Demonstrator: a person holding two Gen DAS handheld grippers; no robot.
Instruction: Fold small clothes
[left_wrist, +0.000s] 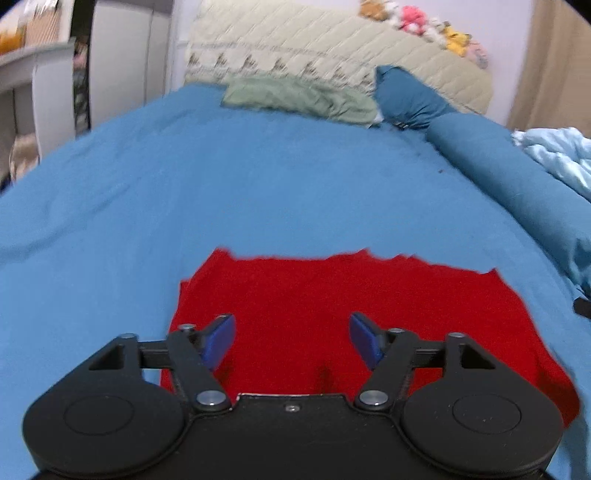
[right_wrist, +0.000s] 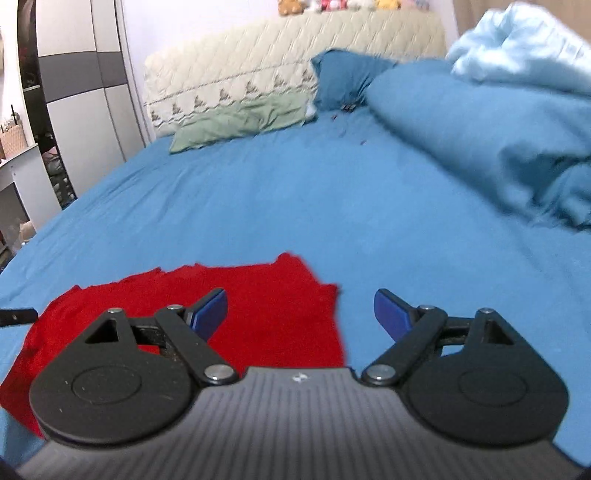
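A flat red cloth garment (left_wrist: 332, 317) is lying on the near part of the blue bedsheet (left_wrist: 221, 192). The left gripper (left_wrist: 292, 341) is hovering over it, jaws apart and holding nothing. The right gripper (right_wrist: 300, 314) is hanging over the garment's right edge, jaws likewise spread wide.

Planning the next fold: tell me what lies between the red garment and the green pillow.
Only bare blue bedsheet lies between the red garment and the green pillow. Both wrist views show that stretch with nothing on it.

2 low views toward headboard (left_wrist: 332, 48)
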